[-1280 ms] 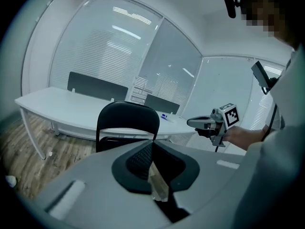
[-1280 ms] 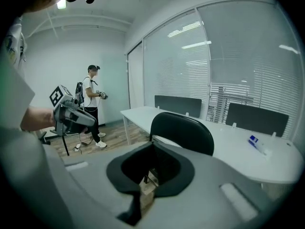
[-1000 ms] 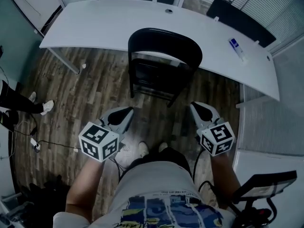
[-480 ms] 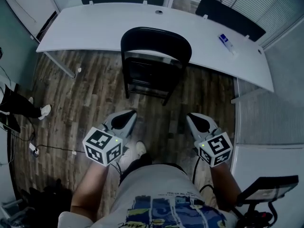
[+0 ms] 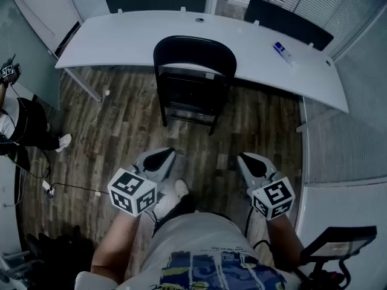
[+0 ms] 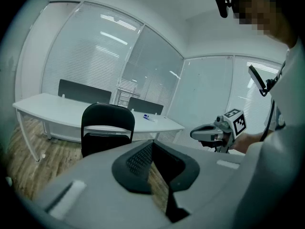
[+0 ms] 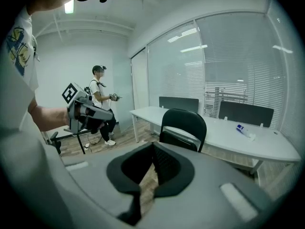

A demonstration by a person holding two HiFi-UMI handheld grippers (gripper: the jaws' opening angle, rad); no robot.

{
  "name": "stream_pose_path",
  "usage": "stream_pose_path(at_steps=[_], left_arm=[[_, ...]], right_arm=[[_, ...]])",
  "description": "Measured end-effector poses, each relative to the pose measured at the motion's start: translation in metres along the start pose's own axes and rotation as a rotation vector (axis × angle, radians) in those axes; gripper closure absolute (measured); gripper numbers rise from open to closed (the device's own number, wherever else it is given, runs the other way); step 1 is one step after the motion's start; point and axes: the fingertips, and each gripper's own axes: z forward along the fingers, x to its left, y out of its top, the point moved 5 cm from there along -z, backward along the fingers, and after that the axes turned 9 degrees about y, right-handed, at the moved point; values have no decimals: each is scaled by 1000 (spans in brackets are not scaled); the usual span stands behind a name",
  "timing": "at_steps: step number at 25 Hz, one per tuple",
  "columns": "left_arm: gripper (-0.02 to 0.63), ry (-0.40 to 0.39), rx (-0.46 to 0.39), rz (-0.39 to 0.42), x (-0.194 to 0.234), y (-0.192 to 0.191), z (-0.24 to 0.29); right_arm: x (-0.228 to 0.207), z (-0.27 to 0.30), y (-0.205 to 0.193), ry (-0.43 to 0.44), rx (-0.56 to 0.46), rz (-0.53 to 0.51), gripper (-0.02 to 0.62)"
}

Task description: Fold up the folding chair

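The black folding chair (image 5: 193,80) stands unfolded on the wood floor, its back toward me and its seat under the white desk's edge. It also shows in the left gripper view (image 6: 107,123) and the right gripper view (image 7: 183,125). My left gripper (image 5: 162,154) hangs in front of me, short of the chair and to its lower left; its jaws are shut with nothing in them (image 6: 152,146). My right gripper (image 5: 247,160) is level with it at the chair's lower right, also shut and empty (image 7: 152,149). Neither touches the chair.
A long white desk (image 5: 121,38) runs behind the chair, with a small blue-and-white item (image 5: 283,52) on its right part. Another person (image 5: 18,125) stands at the far left, near a cable (image 5: 66,186) on the floor. A dark stand (image 5: 338,246) sits at the lower right.
Both grippers have shifted slightly lower in the head view and stay shut. The wearer has stepped. More of the person at the left has come into view. The chair has not moved.
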Motion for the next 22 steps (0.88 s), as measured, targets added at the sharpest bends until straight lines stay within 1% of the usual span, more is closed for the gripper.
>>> stream_pose_path(at_steps=[8,11,17,19,22], left_arm=[[600,14,-1,27,-32,-11,-27],[601,8,-14,29,-53,-16,-41],[601,-9,0,32,-74,-32,-56],[601,-2,-2,42,-78,-33,-65],[601,-13,1,58,-99,-37,-70]], right_arm=[[22,-34,-15,-4,-26,1,592],[34,-58,-24,-14,-42,2,592],[55,-83,-41,-35,-48,9,592],[64,-88,-41,-33,-64,7,592],[71,-111,-50,-44,-72,18,592]])
